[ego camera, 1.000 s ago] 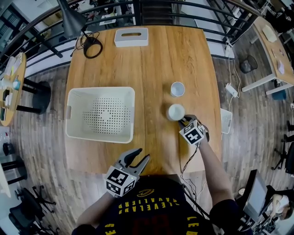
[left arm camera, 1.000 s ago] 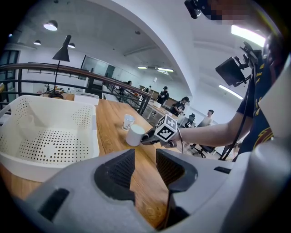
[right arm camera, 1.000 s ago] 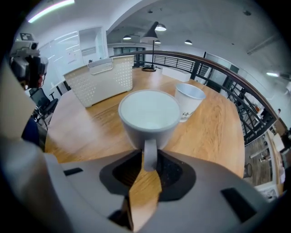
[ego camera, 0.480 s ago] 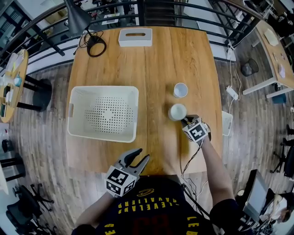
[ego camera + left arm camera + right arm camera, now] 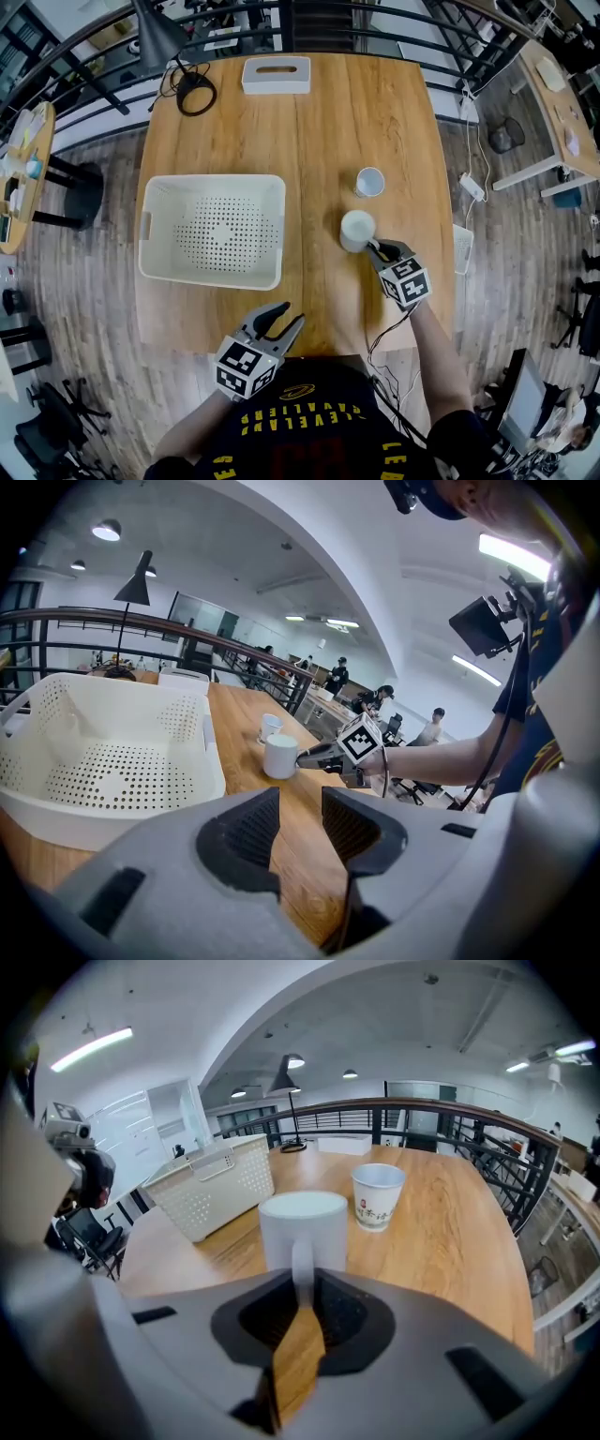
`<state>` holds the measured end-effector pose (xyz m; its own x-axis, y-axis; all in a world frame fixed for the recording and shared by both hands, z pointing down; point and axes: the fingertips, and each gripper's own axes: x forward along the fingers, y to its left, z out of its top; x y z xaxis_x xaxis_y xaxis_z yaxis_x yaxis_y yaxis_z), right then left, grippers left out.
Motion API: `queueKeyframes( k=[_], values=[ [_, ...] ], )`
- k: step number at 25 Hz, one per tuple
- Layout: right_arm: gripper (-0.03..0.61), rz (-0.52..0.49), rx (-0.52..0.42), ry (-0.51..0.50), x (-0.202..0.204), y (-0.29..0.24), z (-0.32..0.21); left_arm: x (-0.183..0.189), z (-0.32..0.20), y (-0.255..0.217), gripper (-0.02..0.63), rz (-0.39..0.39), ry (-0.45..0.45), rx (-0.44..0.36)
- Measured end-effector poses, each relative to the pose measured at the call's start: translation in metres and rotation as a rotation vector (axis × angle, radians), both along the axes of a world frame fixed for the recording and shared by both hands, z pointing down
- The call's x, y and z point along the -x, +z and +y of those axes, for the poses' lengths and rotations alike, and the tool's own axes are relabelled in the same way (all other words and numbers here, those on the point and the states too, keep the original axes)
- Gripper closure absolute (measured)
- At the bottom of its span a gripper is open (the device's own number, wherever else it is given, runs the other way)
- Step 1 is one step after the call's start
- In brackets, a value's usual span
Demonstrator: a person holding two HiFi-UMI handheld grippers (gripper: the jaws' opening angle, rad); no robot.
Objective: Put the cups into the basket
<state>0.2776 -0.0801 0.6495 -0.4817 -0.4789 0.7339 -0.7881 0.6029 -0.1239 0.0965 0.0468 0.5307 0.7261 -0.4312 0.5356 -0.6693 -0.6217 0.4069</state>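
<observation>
Fingers (image 5: 345, 1316) of our right gripper (image 5: 302, 1286) just closed on the mug (image 5: 302, 1222) handle; left gripper (image 5: 300, 801) fingers are apart, empty; we may lift now.

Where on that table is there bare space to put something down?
The widest bare wood of the table lies between the white box at the far edge and the basket and paper cup. The strip between basket and mug is free too. It is crowded at the right, where the right claw grips the mug's handle beside the paper cup.
</observation>
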Motion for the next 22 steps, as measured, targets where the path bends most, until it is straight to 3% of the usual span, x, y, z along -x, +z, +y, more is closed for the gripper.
queueKeyframes(
  k=[11, 22],
  values=[
    [0.532, -0.044, -0.110, 0.046, 0.014, -0.033, 0.005, 0.003, 0.000, -0.002, 0.471, 0.014, 0.052, -0.007],
    [0.532, -0.200, -0.243, 0.155, 0.028, -0.092, 0.012, 0.008, -0.005, -0.009, 0.471, 0.043, 0.096, -0.031]
  ],
)
